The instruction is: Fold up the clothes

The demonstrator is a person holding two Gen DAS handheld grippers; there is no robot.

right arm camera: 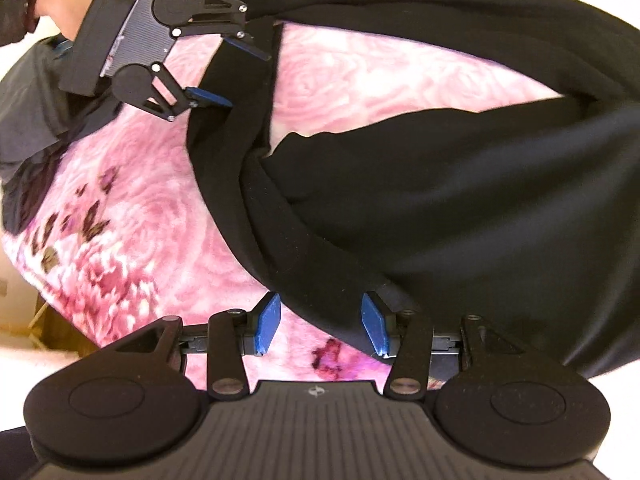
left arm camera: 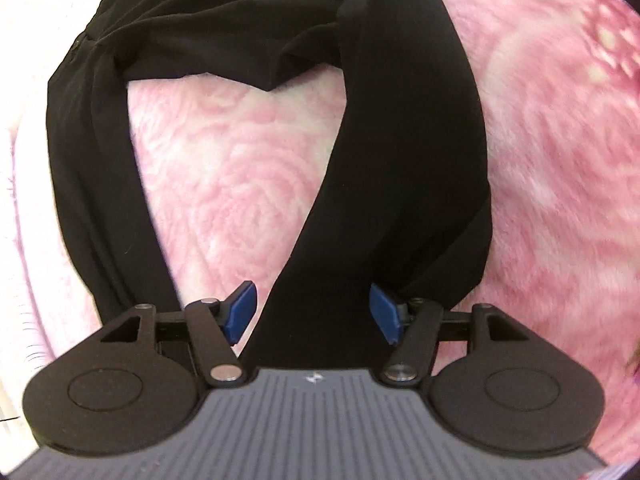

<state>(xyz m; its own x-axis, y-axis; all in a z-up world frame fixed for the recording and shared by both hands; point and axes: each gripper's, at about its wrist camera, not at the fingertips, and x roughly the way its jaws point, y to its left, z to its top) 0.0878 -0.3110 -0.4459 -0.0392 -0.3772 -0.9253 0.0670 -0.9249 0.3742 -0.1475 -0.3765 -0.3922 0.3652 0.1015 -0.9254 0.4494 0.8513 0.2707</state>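
Black garment spread on a pink blanket

The left hand-held gripper and right hand-held gripper both stood open, strips of the black garment lying between their fingers on the rose-patterned blanket.

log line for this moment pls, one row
stage: fold not begun | left gripper: open, astride black garment strip | right gripper: open at garment edge | surface: pink blanket

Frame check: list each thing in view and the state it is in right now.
Black fabric garment: unfolded, lying rumpled on the blanket, one strip running between the left fingers.
Left gripper: open, astride that strip.
Right gripper: open, at the garment's edge.
Pink rose-patterned fleece blanket: spread under everything.
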